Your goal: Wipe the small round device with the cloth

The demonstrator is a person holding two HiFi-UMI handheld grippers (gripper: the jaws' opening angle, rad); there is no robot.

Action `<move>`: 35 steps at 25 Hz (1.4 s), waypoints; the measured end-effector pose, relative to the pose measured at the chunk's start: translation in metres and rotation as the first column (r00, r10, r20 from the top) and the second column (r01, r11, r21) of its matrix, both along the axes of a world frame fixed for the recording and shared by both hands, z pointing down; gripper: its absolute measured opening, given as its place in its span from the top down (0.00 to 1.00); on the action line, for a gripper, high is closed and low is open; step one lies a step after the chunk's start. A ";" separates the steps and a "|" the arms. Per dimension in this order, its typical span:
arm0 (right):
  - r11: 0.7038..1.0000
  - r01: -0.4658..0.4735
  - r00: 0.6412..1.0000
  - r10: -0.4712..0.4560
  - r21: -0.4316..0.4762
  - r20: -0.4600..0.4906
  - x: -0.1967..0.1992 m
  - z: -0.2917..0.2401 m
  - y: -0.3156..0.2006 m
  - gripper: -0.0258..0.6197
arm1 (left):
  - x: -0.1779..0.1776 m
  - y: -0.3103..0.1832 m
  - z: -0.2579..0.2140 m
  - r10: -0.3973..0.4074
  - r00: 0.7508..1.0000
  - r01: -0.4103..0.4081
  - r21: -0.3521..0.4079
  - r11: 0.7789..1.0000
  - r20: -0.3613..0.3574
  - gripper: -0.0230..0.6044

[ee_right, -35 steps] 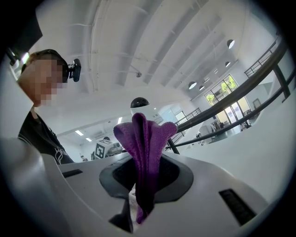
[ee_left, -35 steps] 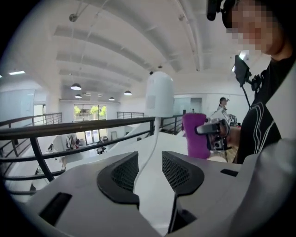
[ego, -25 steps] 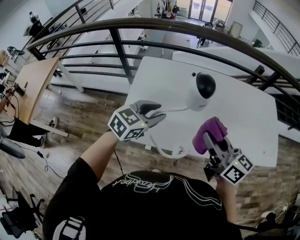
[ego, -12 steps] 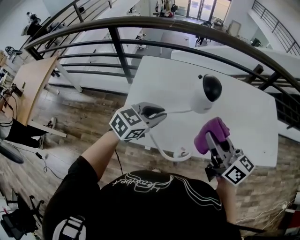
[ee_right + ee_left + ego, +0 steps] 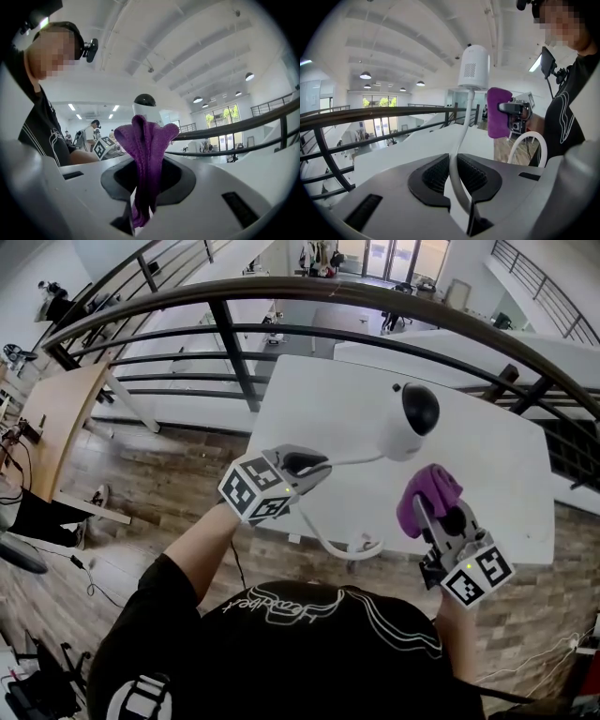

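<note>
Left hand-held gripper [image 5: 322, 463], jaws just closing on the cable [image 5: 354, 460], presents the small round device [image 5: 410, 418] just beyond the cloth [image 5: 427, 493] clamped in the right hand-held gripper [image 5: 441, 526].

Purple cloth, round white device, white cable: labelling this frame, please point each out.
Purple knitted cloth [image 5: 427, 488], head view, on its top fold.
White round device with black dome [image 5: 394, 432], head view, on its white body.
Thin white cable [image 5: 356, 459], head view, stretch near the device.

no legible text, labels or numbers
</note>
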State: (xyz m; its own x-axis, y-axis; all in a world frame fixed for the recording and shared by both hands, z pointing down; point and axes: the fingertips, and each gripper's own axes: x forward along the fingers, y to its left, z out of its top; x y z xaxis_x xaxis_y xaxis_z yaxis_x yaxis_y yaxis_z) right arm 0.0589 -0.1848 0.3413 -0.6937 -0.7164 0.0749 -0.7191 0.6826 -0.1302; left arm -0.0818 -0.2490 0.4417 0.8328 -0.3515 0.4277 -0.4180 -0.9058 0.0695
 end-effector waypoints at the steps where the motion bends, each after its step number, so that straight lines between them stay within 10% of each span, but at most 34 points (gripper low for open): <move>1: 1.000 -0.010 0.999 0.011 0.030 -0.035 0.002 -0.006 -0.001 0.87 | 0.000 0.000 0.000 0.000 1.000 0.000 -0.002 1.000 0.000 0.87; 15: 0.850 -0.015 0.900 0.241 0.527 -0.362 -0.022 -0.141 -0.003 0.87 | 0.000 -0.001 0.001 0.000 1.000 0.000 -0.014 1.000 0.002 0.87; 25: 0.672 0.173 0.620 0.495 0.721 -0.609 -0.066 -0.153 -0.005 0.87 | 0.000 -0.001 -0.001 -0.011 1.000 0.011 -0.019 1.000 -0.003 0.87; 35: 0.638 0.228 0.527 0.555 0.736 -0.644 -0.081 -0.135 -0.011 0.87 | -0.003 -0.002 -0.001 -0.017 1.000 0.016 -0.027 0.999 -0.017 0.87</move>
State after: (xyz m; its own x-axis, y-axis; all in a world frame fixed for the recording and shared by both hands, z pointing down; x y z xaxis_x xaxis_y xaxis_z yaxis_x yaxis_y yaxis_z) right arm -0.0220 -0.1954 0.2063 -0.4672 -0.8818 -0.0645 -0.3298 0.1061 0.9381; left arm -0.0851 -0.2507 0.4406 0.8345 -0.3537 0.4225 -0.4314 -0.8965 0.1014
